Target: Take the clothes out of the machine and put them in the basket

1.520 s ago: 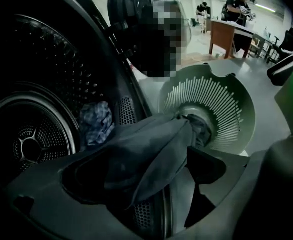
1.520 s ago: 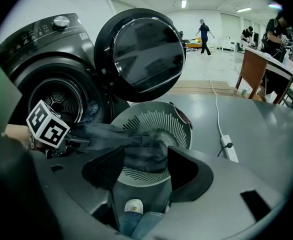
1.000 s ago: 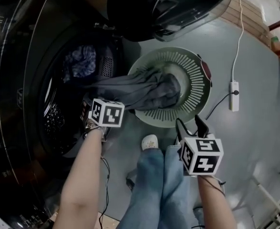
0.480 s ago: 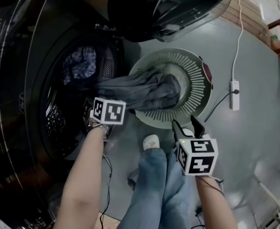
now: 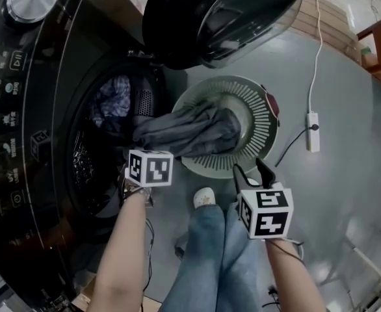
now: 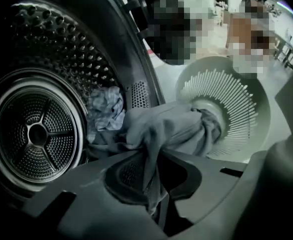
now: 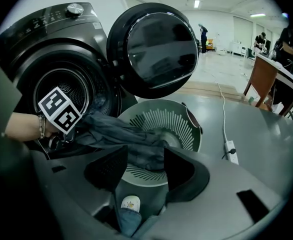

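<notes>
A grey garment (image 5: 190,129) stretches from the washing machine's drum opening (image 5: 106,142) into the round slatted basket (image 5: 265,109) on the floor. My left gripper (image 5: 148,166) is at the drum's mouth. Its jaws have just been closing and now pinch a fold of the grey garment (image 6: 149,179). A blue patterned cloth (image 6: 106,109) lies inside the drum behind it. My right gripper (image 5: 250,169) hovers at the basket's near rim. It is open with nothing between the fingers, though its jaws have just closed a little. The right gripper view shows the garment (image 7: 121,134) draped into the basket (image 7: 186,119).
The machine's round door (image 5: 223,12) hangs open above the basket. A white power strip (image 5: 313,122) with its cable lies on the grey floor to the right. The person's jeans and a white shoe (image 5: 204,195) are just below the basket. Wooden furniture (image 5: 379,44) stands far right.
The left gripper has shut on the grey garment and lifted slightly at the drum's mouth. The right gripper shifted a little left and stays near the basket's rim.
</notes>
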`<state>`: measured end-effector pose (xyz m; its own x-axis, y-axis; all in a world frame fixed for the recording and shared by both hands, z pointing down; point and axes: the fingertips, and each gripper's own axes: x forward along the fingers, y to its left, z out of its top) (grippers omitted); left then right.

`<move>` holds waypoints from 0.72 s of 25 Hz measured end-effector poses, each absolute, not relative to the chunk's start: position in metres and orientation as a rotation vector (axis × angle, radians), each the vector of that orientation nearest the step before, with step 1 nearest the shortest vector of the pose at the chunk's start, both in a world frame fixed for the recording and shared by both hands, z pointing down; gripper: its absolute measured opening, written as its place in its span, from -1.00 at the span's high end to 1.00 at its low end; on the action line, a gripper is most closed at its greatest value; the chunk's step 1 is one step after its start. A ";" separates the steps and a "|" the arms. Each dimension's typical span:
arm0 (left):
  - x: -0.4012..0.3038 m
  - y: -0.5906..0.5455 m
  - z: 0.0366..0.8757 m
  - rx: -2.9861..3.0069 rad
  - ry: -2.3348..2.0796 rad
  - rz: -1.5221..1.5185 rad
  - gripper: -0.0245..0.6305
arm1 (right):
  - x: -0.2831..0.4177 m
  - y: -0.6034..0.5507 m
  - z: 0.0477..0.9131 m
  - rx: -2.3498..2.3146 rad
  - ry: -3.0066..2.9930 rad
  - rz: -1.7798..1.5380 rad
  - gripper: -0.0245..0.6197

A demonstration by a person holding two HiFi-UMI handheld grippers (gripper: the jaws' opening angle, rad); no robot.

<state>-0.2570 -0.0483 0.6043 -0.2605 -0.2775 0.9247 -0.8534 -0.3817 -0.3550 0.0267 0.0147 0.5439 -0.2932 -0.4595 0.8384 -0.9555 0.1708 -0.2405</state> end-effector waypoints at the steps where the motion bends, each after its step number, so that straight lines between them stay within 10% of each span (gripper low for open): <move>1: -0.253 -0.046 0.600 1.548 -1.372 1.674 0.79 | 0.030 0.014 0.540 1.340 -1.843 1.044 0.21; 18: -0.191 -0.036 0.509 1.604 -1.403 1.366 0.80 | 0.068 0.011 0.483 1.403 -1.838 1.036 0.24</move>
